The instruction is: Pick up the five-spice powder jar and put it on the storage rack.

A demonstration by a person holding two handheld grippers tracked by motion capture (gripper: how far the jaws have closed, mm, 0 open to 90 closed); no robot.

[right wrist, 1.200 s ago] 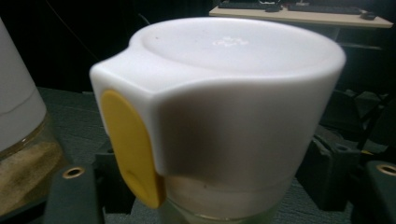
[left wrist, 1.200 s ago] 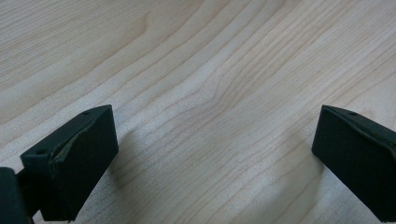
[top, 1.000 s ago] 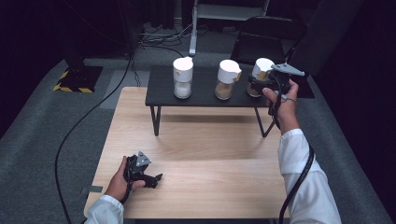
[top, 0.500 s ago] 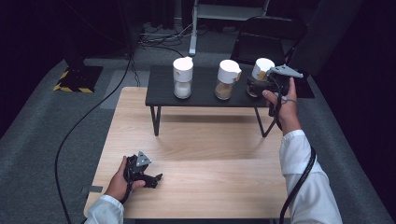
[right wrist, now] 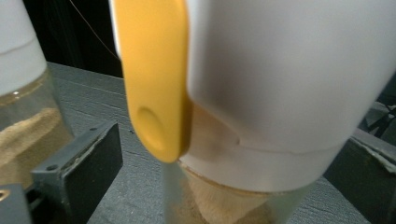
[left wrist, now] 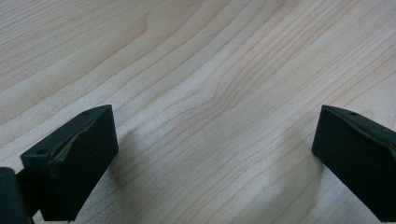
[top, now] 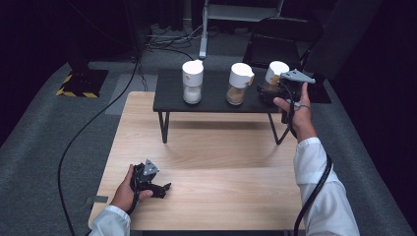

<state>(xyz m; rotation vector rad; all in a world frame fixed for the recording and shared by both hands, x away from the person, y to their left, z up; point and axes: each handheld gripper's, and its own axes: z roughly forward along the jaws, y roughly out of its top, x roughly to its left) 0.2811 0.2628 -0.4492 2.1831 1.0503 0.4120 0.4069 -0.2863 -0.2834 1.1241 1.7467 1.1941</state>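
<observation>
Letting go of the right jar on the shelf

Our right tool (top: 269,91) is opening wide around the right jar (right wrist: 261,93), pads clear; next we are backing away without tipping it. Our left tool (top: 162,188) is resting wide on the near tabletop (left wrist: 210,70).

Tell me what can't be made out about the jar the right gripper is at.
- Jar, right gripper view: top and base cut off by the frame edges, surface blurred by closeness.
- Jar, high view: lower part hidden behind the right gripper and hand.
- Fingers, right gripper view: whether they touch the glass; the right one is cut off at the edge.
- Jar contents: a tan powder, too blurred to identify.
</observation>
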